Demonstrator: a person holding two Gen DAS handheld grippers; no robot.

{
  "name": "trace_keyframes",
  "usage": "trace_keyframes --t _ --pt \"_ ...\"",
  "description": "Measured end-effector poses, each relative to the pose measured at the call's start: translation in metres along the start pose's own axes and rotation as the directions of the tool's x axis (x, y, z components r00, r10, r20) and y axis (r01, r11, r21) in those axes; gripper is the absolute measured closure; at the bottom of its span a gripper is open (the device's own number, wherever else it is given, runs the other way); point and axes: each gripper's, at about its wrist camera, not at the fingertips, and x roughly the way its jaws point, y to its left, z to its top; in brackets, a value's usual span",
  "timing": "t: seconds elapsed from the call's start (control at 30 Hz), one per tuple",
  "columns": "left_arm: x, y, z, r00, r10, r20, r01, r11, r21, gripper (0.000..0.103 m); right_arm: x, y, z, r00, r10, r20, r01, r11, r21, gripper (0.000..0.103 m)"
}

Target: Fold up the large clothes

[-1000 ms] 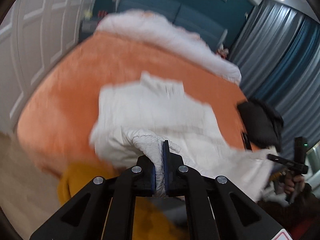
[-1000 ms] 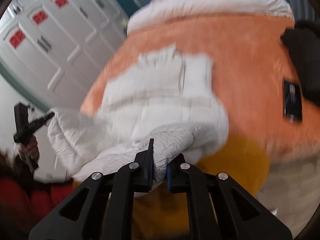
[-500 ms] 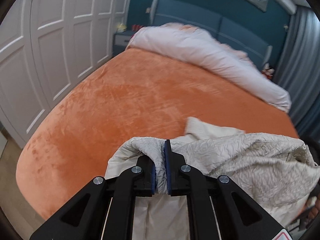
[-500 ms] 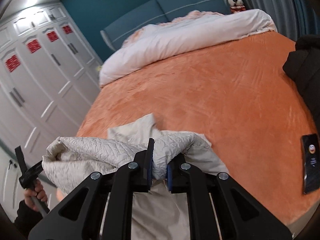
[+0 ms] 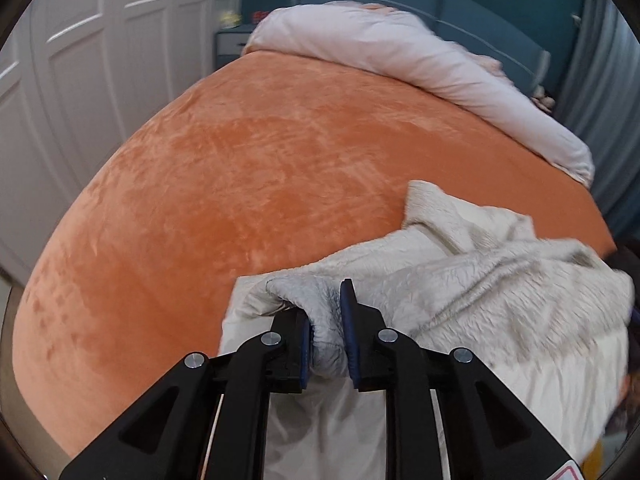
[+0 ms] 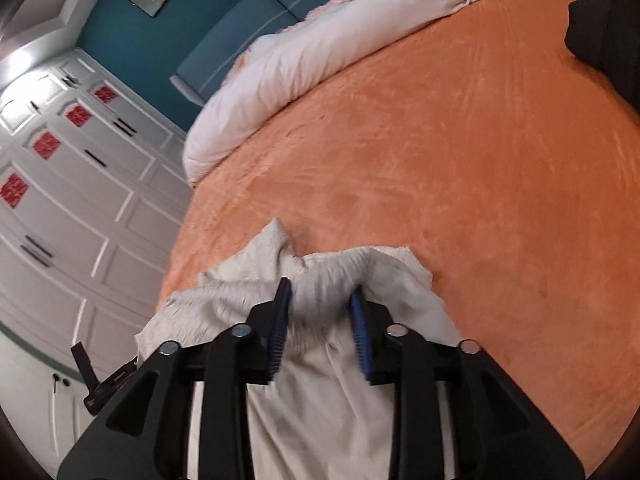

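A large cream quilted garment (image 5: 500,292) lies bunched on the near edge of the orange bed (image 5: 260,168). My left gripper (image 5: 325,334) is shut on a fold of the garment, the cloth pinched between its blue pads. In the right wrist view the same garment (image 6: 320,400) spreads under my right gripper (image 6: 320,320), whose jaws stand apart with cloth lying loose between them. The garment's smooth lining shows below both grippers.
A rolled white duvet (image 5: 420,64) lies across the head of the bed, against a blue headboard (image 6: 248,32). White wardrobe doors (image 5: 80,80) line the left side. A black garment (image 6: 600,28) lies at the bed's right edge. Grey curtains (image 5: 600,100) hang on the right.
Both grippers carried the garment's near edge forward over itself onto the bed. My right gripper's jaws have opened off the cloth. My left gripper's jaws have eased slightly but still hold the fold.
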Motion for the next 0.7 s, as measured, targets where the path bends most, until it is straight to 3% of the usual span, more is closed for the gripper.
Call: trace_keyframes --t 0.03,0.13,0.23,0.3,0.33,0.37,0.4,0.53,0.63,0.7 --pt "-0.007 0.007 -0.001 1.0 -0.019 -0.008 0.019 1.0 0.001 0.082 -0.01 -0.003 -0.003 1.0 -0.005 0.021 0.005 1.0 -0.002 0.05" --pt "-0.029 0.031 -0.002 0.998 -0.056 -0.031 0.055 0.998 -0.034 0.078 -0.045 -0.015 -0.011 0.997 0.025 0.068 -0.025 1.0 0.013 0.05" --pt "-0.054 0.037 0.002 0.999 -0.042 -0.001 0.042 0.998 -0.036 0.074 -0.068 -0.006 -0.021 0.994 -0.03 0.102 0.035 0.998 -0.047 0.05" --pt "-0.078 0.031 0.006 0.989 0.091 0.118 -0.088 0.996 -0.036 0.04 -0.074 0.011 -0.027 0.989 -0.071 0.127 0.087 0.988 -0.129 0.05" --pt "-0.09 0.027 0.008 0.964 0.164 0.209 -0.159 0.986 -0.044 0.019 -0.071 0.023 -0.028 0.988 -0.088 0.127 0.11 0.977 -0.185 0.05" --pt "-0.099 0.023 0.009 0.94 0.187 0.285 -0.185 0.982 -0.034 0.018 -0.067 0.027 -0.027 0.988 -0.096 0.124 0.121 0.97 -0.21 0.043" --pt "-0.102 0.019 0.012 0.933 0.181 0.312 -0.187 0.982 -0.009 0.018 -0.056 0.033 -0.025 0.987 -0.11 0.116 0.136 0.959 -0.248 0.04" --pt "-0.089 0.002 0.013 0.96 0.156 0.232 -0.163 0.987 0.012 0.018 0.006 0.032 -0.012 0.984 -0.17 0.044 0.175 0.948 -0.267 0.039" --pt "-0.065 -0.007 -0.002 0.976 0.154 0.155 -0.155 0.988 -0.007 0.018 0.049 0.025 -0.011 0.97 -0.242 -0.022 0.227 0.936 -0.27 0.041" --pt "-0.046 -0.011 -0.014 0.983 0.154 0.1 -0.151 0.988 -0.032 0.018 0.074 0.022 -0.013 0.953 -0.287 -0.096 0.253 0.931 -0.264 0.065"
